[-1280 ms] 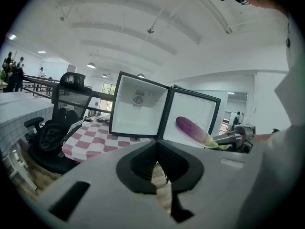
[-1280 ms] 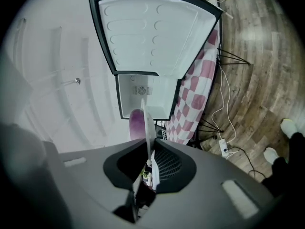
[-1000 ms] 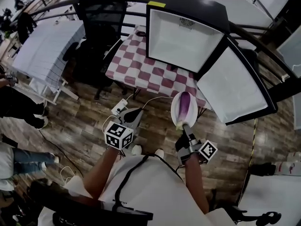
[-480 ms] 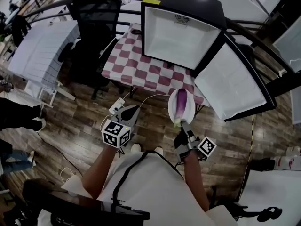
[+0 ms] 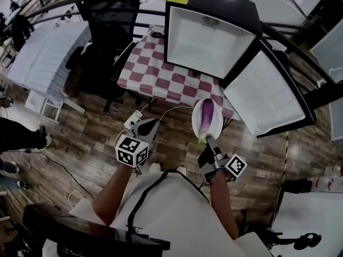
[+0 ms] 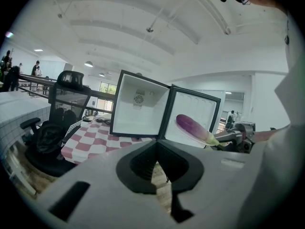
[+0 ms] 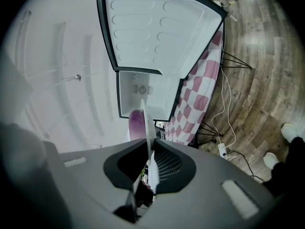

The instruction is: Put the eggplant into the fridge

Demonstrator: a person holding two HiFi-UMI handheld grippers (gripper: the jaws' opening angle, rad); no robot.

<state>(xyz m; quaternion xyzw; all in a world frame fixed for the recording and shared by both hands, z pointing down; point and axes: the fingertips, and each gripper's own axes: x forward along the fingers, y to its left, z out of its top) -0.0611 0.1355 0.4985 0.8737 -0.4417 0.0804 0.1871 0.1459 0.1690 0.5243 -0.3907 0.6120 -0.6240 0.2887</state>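
From the head view, the eggplant (image 5: 208,116) is seen lying on a white plate (image 5: 218,127). That plate is clamped at its near rim by the right hand-held gripper (image 5: 210,140), out over the wooden floor (image 5: 91,127) and just short of the checkered worktop (image 5: 161,76). The fridge (image 5: 211,39) is stood open on that worktop, its door (image 5: 268,92) swung wide to the right. The left hand-held gripper (image 5: 152,125) is carried alongside. Over to the left gripper view: its jaws are pressed together with nothing between them. The eggplant (image 6: 192,127) is shown off to the right, in front of the open door (image 6: 195,104), and a black office chair (image 6: 64,113) is parked left of the worktop. In the right gripper view, the thin plate edge (image 7: 144,120) is pinched between the jaws. The purple eggplant (image 7: 137,124) is seen against its left face, and the open fridge (image 7: 147,97) is framed straight beyond.
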